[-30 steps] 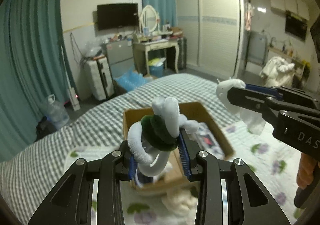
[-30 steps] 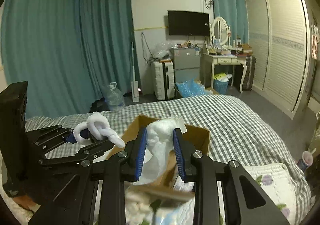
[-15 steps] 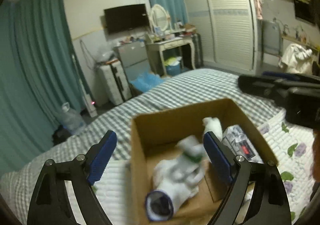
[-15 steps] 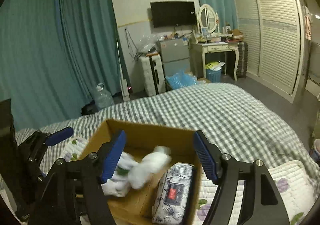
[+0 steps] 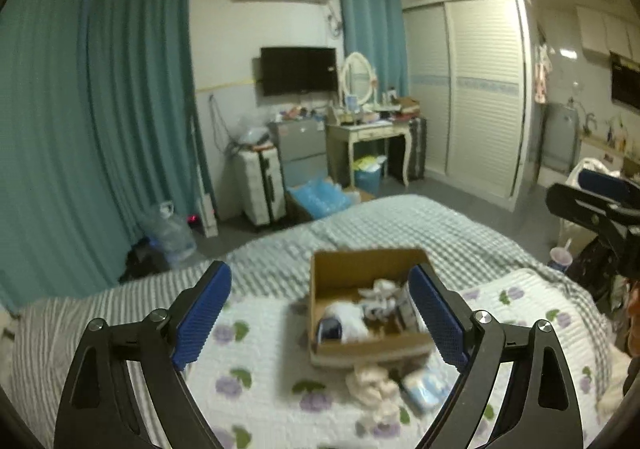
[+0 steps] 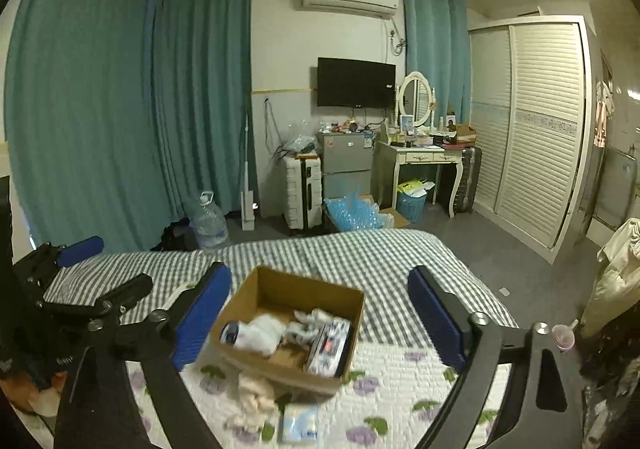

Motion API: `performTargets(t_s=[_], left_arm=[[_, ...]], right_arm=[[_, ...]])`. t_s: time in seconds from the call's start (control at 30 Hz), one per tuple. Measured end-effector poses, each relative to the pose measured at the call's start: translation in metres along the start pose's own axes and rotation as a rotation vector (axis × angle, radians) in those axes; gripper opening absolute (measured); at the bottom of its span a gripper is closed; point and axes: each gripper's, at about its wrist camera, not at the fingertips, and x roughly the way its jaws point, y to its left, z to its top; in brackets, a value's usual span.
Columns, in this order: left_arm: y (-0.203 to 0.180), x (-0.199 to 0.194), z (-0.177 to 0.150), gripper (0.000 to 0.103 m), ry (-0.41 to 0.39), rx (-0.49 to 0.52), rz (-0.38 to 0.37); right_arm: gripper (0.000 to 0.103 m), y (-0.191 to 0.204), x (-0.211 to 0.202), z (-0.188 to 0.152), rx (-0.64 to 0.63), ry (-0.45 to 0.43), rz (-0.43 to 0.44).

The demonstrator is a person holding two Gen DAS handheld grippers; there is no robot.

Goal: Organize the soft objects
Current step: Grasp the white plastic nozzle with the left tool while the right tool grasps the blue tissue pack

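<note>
1. Teal curtains (image 6: 120,109) cover the far wall of a bedroom, with a white wardrobe (image 6: 536,121) on the right side.
2. Below them, a bed (image 6: 360,253) in grey checked sheets carries a white quilt (image 5: 272,369) printed with purple flowers.
3. On the quilt sits an open cardboard box (image 6: 256,359), well below both tools.
4. Left gripper (image 5: 320,313): jaws spread wide with nothing between the blue pads, hovering above the box.
5. Right gripper (image 6: 320,313): jaws likewise wide apart and holding nothing, also above the box.
6. Inside the box lies a white soft toy (image 6: 260,333) toward the left, with a small white fluffy piece (image 6: 308,323) just beside it.
7. A patterned tissue pack (image 6: 330,347) lies along the box's right wall.
8. Just outside the near wall, on the quilt, rests a cream plush bundle (image 6: 256,393), touching the box.
9. Next to it lies a pale blue packet (image 6: 298,423).
</note>
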Motion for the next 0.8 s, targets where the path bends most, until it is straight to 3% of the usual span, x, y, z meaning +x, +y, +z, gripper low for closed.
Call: performTargets(t_s=[0.2,0.57,0.7,0.8], left_arm=[[-0.002,-0.006,-0.066,0.092,0.078,-0.071,0.019],[-0.033,0.074,-0.189,0.09,0.308,-0.186,0.098],[-0.037,0.091,-0.219,0.09,0.365,-0.194,0.113],[-0.047,0.098,-0.233,0.08,0.409,-0.174,0.1]], right_arm=[[0.096,0.008,-0.002,-0.059,-0.046,0.085,0.029],[0.095,0.016,0.108,-0.205,-0.149,0.336,0.081],[0.089,0.011,0.135,-0.234,-0.194,0.409,0.1],[0.082,0.008,0.155,-0.244,-0.162,0.449,0.142]])
